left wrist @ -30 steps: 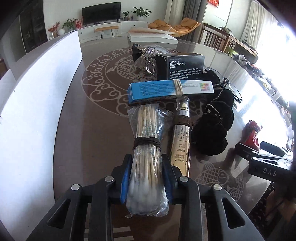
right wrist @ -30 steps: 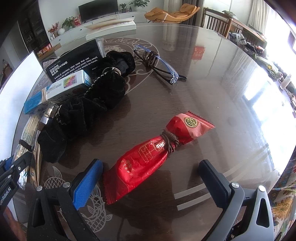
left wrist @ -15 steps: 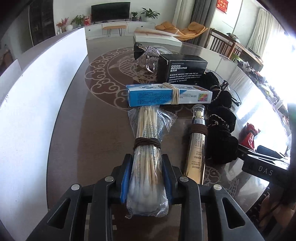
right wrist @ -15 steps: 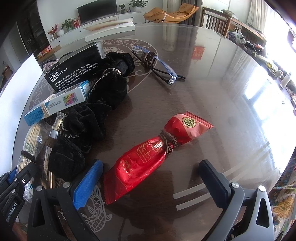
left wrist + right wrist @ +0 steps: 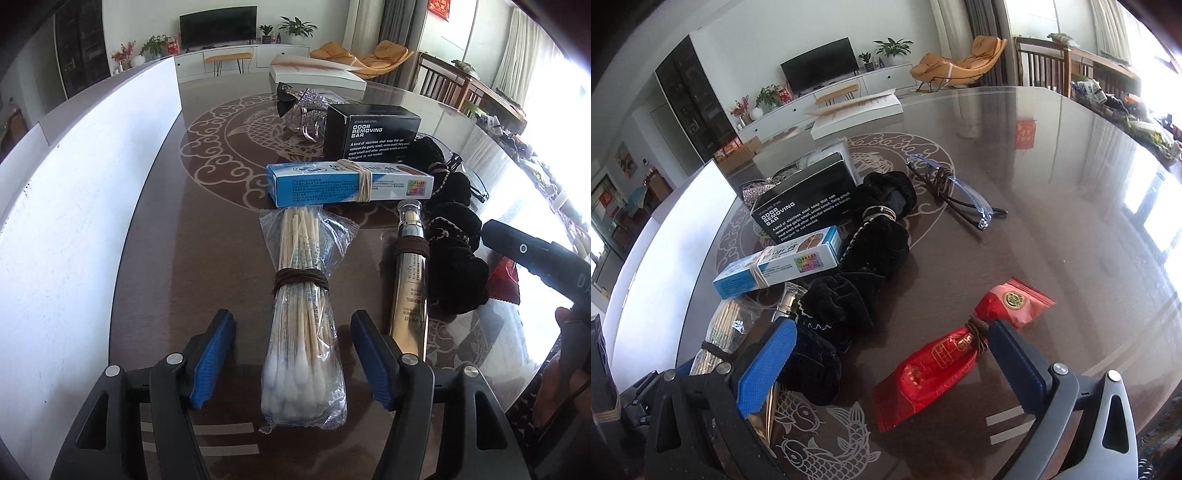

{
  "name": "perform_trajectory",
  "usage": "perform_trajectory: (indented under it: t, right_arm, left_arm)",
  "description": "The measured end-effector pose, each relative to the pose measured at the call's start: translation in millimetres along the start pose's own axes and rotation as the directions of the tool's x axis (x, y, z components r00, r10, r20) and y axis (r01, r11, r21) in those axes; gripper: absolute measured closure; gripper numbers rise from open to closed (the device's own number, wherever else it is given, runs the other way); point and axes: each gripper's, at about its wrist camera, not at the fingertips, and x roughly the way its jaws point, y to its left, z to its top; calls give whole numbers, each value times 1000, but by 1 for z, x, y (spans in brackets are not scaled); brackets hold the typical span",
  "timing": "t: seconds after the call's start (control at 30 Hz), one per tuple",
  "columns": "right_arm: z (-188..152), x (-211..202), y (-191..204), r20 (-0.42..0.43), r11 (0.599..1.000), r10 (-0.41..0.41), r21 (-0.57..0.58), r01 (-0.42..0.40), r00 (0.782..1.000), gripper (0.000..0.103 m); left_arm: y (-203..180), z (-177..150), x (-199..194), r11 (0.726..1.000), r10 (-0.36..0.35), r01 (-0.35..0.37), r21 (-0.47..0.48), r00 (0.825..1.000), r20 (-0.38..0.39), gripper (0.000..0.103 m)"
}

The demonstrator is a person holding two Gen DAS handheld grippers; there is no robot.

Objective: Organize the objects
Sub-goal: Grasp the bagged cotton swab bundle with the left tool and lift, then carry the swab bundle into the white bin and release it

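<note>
Left gripper [image 5: 293,354] stood with its blue-padded jaws spread apart, clear gaps on both sides of the clear plastic bag of wooden cotton swabs [image 5: 301,325]. That bag, bound at mid-length by a brown band, lay flat on the glossy dark-brown round table with pale fish-and-cloud inlay [image 5: 207,229], cotton ends toward the gripper, sticks pointing to 12 o'clock.

At 12 o'clock from the swabs lay the blue-and-white carton tied with a tan rubber band [image 5: 349,182], crosswise. Behind it stood the black box printed ODOR REMOVING BAR [image 5: 371,133], and farther toward 11 o'clock a rhinestone-covered trinket [image 5: 308,109]. At 3 o'clock of the swabs lay a gold metallic tube with a brown band [image 5: 410,275], parallel to them; a black velvet scrunchie chain [image 5: 450,258] touched its right side. A tall white board [image 5: 70,206] stood along the table's 9 o'clock edge.

Right gripper [image 5: 886,363] was held wide open, its left pad over the near end of the scrunchie chain, its right pad beside the brown-tied neck of a red foil snack packet [image 5: 955,356]. Whether that pad touched the packet could not be told. Blue-rimmed folded glasses [image 5: 955,195] lay toward 12 o'clock, well apart.
</note>
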Motion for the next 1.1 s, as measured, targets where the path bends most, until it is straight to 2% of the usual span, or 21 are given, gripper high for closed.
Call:
perform_trajectory:
  t: [0.17, 0.23, 0.37, 0.47, 0.57, 0.67, 0.73, 0.87, 0.9, 0.93, 0.97, 1.0, 1.03, 1.1]
  right_arm:
    - [0, 16, 21, 15, 985, -101, -138, 102, 995, 0]
    - [-1, 15, 20, 32, 983, -115, -138, 118, 993, 0]
    - [3, 6, -3, 87, 955, -286, -53, 292, 954, 0]
    - [4, -3, -26, 87, 946, -323, 56, 320, 942, 0]
    - [4, -26, -38, 166, 963, -255, 136, 234, 953, 0]
    - [0, -56, -43, 293, 984, -112, 162, 66, 949, 0]
    - [-5, -63, -44, 314, 987, -12, 155, -38, 949, 0]
    - [-11, -64, -30, 276, 978, 150, 99, -183, 950, 1]
    - [-13, -66, -23, 266, 978, 169, 74, -195, 949, 3]
    - [-15, -67, -15, 251, 978, 184, 48, -203, 950, 6]
    - [-18, -68, -6, 222, 978, 198, 23, -208, 955, 12]
    - [-21, -66, 4, 181, 977, 212, -1, -215, 960, 21]
    - [-24, -62, 14, 134, 976, 217, -28, -215, 967, 25]
    - [-27, -49, 33, 27, 975, 207, -83, -204, 978, 39]
  left_arm:
    - [2, 1, 1, 999, 31, -31, 17, 1000, 0, 36]
    - [2, 2, 1, 999, 32, -32, 15, 999, -7, 36]
    - [2, 2, 1, 999, 36, -36, 16, 999, -11, 36]
    - [2, 2, 1, 999, 42, -41, 24, 999, -17, 36]
    - [3, 4, 1, 999, 32, -31, 19, 999, -30, 36]
    - [6, 9, 1, 1000, 4, -4, 8, 999, -34, 36]
    - [6, 14, 0, 1000, -5, 6, 19, 1000, -28, 36]
    - [-3, 19, 8, 996, 14, -11, 84, 1000, -28, 38]
    - [-5, 19, 10, 994, 39, -37, 103, 999, -20, 44]
    - [-6, 18, 10, 993, 35, -34, 112, 999, -5, 61]
    - [-6, 17, 9, 993, 39, -39, 114, 999, 5, 75]
    - [-6, 16, 7, 992, 51, -52, 112, 999, 11, 75]
    - [-4, 14, 4, 993, 53, -55, 100, 998, 21, 75]
    - [1, 8, -6, 997, 38, -40, 69, 999, 37, 75]
